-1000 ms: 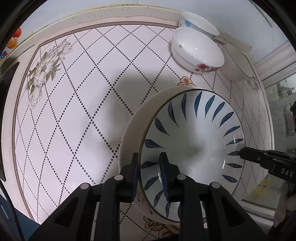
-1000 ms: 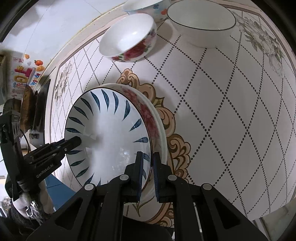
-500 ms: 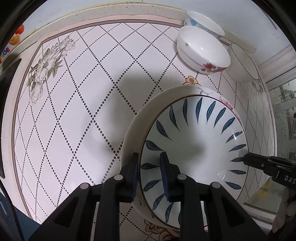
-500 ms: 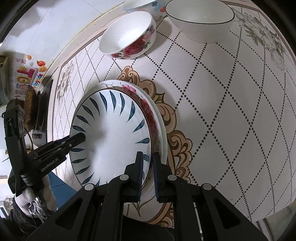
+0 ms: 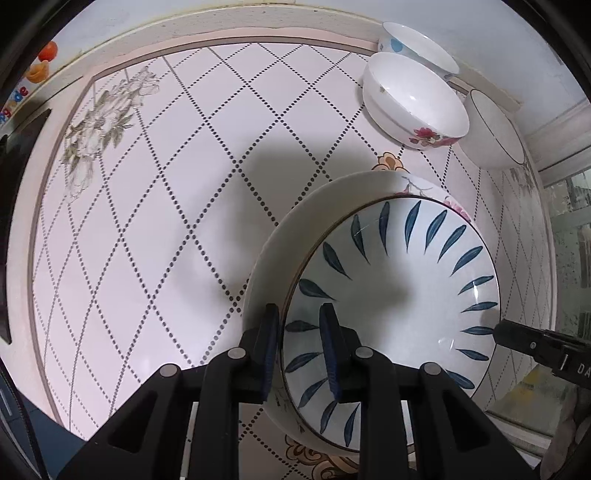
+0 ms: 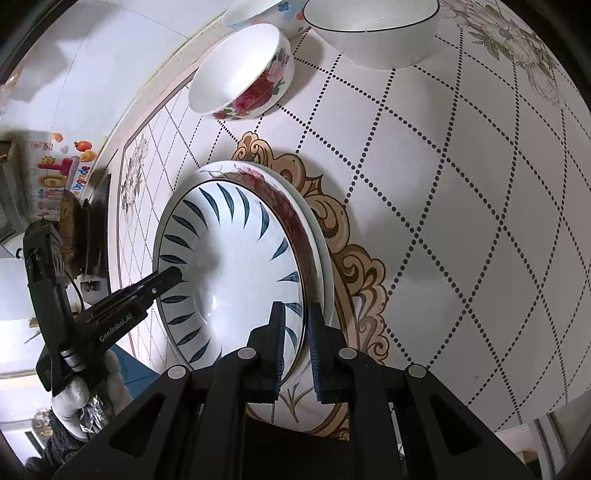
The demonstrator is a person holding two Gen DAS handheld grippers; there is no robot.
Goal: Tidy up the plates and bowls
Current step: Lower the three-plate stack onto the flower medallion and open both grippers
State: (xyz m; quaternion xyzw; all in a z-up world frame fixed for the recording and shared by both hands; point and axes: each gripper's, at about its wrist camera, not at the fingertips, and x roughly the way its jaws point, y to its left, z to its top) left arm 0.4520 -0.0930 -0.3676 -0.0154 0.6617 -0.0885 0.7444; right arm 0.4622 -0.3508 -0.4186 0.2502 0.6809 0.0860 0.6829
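Our left gripper (image 5: 300, 339) has its fingers set on either side of the near rim of the blue-leaf plate (image 5: 399, 295), one pad inside the well, one outside against the wall; the gap is narrow and the rim sits in it, so we read it as clamped on the plate. Our right gripper (image 6: 297, 341) does the same at the opposite rim, its two blue pads pinching the edge with little room to spare. From the left wrist, the right gripper's black tip shows at the far right edge of the plate; from the right wrist, the left gripper reaches in from the left.

Directly under the blue-leaf plate sits a larger rose-pattern plate (image 6: 295, 214), its red flowers and white rim showing just beyond the upper plate's edge. Whether the two touch all round we cannot tell.

Both plates are over a tabletop (image 5: 155, 229) with dotted diamond lines and a gold scroll medallion.

Farther ahead of the grippers, near the table's back edge, stand three bowls close together: a rose-print bowl (image 6: 243, 70), a black-rimmed white bowl (image 6: 373, 29) beside it, and a dotted bowl (image 5: 417, 44) behind them, against the wall.
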